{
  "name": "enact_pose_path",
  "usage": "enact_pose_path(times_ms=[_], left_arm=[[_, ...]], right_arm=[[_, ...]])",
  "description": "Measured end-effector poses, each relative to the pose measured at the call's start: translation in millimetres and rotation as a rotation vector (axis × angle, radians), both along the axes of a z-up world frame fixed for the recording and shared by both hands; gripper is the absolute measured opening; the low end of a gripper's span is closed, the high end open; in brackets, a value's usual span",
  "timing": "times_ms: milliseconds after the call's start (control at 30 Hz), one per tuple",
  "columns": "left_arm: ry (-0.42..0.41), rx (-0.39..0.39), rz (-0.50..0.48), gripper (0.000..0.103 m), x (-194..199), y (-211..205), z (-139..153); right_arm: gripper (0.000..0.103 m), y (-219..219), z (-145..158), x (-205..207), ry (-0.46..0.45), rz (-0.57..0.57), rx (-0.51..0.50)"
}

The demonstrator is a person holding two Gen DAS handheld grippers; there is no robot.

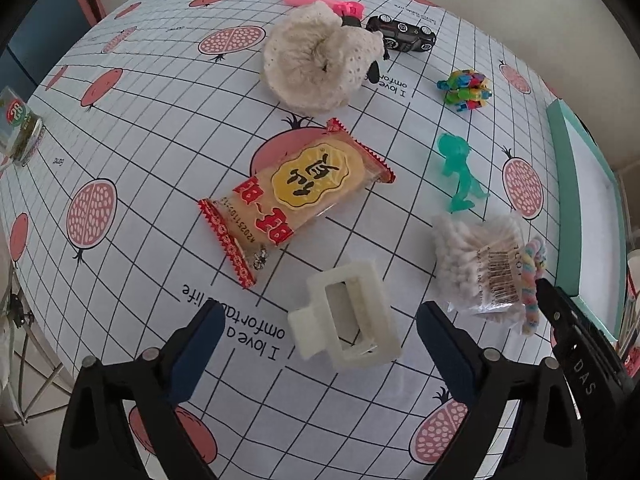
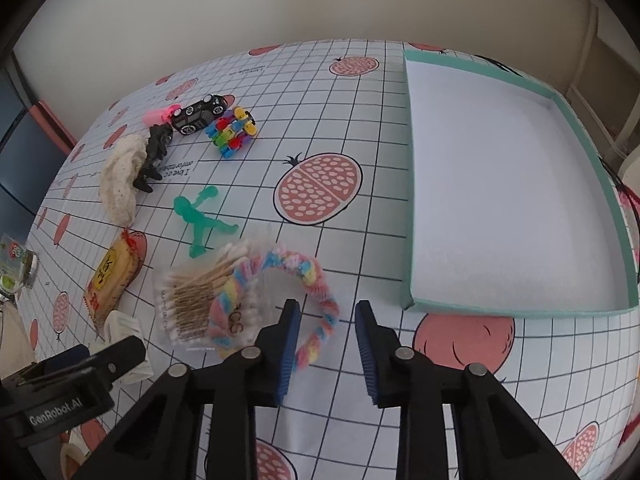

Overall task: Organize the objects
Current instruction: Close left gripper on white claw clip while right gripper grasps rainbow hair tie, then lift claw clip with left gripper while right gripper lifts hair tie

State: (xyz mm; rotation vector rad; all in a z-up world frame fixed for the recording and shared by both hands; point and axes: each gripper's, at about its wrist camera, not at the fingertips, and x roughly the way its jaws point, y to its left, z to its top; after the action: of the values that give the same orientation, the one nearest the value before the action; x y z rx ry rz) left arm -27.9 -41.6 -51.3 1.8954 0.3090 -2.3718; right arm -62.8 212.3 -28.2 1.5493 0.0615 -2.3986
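Observation:
My left gripper (image 1: 318, 330) is open, its blue pads on either side of a white hair claw clip (image 1: 346, 318) lying on the tablecloth. My right gripper (image 2: 328, 330) is open just over the near edge of a pastel braided ring (image 2: 280, 300), which rests partly on a bag of cotton swabs (image 2: 196, 296). Beyond lie a red and yellow snack packet (image 1: 296, 196), a green toy figure (image 1: 460, 172), a cream lace scrunchie (image 1: 316, 56), a black toy car (image 1: 402, 34), a multicoloured block toy (image 1: 466, 90) and a pink clip (image 1: 320, 0).
An open teal box (image 2: 412, 184) with a white inside sits at the table's right side. A small jar (image 1: 18, 126) stands near the left edge. A black clip (image 2: 154, 156) lies beside the scrunchie. A wall is behind the table (image 2: 360, 128).

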Motion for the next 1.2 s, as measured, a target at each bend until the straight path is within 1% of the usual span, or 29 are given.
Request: enact_pose_path(times_ms=[100, 133, 167, 200, 233, 267, 333, 367, 500, 533, 567, 600, 667, 767, 1200], left_arm=[[-0.005, -0.007, 0.001, 0.096, 0.5, -0.7, -1.1], [-0.006, -0.013, 0.0, 0.093, 0.6, -0.7, -1.4], [-0.008, -0.017, -0.002, 0.086, 0.7, -0.7, -1.9], [-0.015, -0.013, -0.003, 0.083, 0.7, -1.1, -3.1], [-0.019, -0.001, -0.004, 0.081, 0.8, -1.5, -4.1], [-0.024, 0.001, -0.003, 0.081, 1.0, -1.9, -5.0], [-0.023, -0.003, 0.0, 0.079, 1.7, -3.1, -4.7], [-0.02, -0.004, 0.0, 0.075, 2.0, -3.5, -3.9], [-0.021, -0.006, -0.005, 0.065, 3.5, -4.9, -3.3], [-0.017, -0.009, -0.005, 0.058, 3.9, -5.7, -2.5], [-0.013, -0.012, -0.003, 0.053, 4.2, -6.8, -1.6], [-0.011, -0.016, 0.002, 0.051, 4.7, -8.4, -1.0], [-0.009, -0.017, 0.001, 0.05, 5.4, -9.9, -0.3], [-0.006, -0.014, -0.005, 0.049, 6.7, -10.6, 1.1], [0.071, 0.014, 0.042, 0.048, 14.0, -32.4, 23.4]], right_arm=[[0.025, -3.8, -0.2, -4.0, 0.011, 0.008, 0.002], [0.024, -5.5, 0.0, -5.2, 0.015, 0.012, 0.004], [0.023, -6.7, -0.2, -6.1, 0.017, 0.016, 0.003], [0.022, -7.8, -0.4, -7.2, 0.019, 0.016, -0.001], [0.021, -8.1, -0.8, -8.0, 0.018, 0.016, -0.003], [0.017, -8.4, -1.7, -8.4, 0.015, 0.017, -0.006], [0.012, -9.5, -2.7, -7.9, 0.01, 0.02, -0.005], [0.011, -10.2, -2.4, -7.5, 0.012, 0.024, -0.005], [0.006, -12.1, -1.0, -6.6, 0.014, 0.034, -0.013], [0.004, -12.1, -0.7, -6.4, 0.014, 0.034, -0.017], [0.003, -11.9, -0.4, -6.3, 0.014, 0.033, -0.018], [0.003, -11.9, 0.0, -6.4, 0.015, 0.034, -0.017], [0.001, -11.7, 0.3, -6.2, 0.016, 0.035, -0.017], [0.001, -13.0, 0.0, -5.5, 0.016, 0.043, -0.015], [0.002, -11.5, 6.5, -4.6, 0.061, 0.053, 0.013]])
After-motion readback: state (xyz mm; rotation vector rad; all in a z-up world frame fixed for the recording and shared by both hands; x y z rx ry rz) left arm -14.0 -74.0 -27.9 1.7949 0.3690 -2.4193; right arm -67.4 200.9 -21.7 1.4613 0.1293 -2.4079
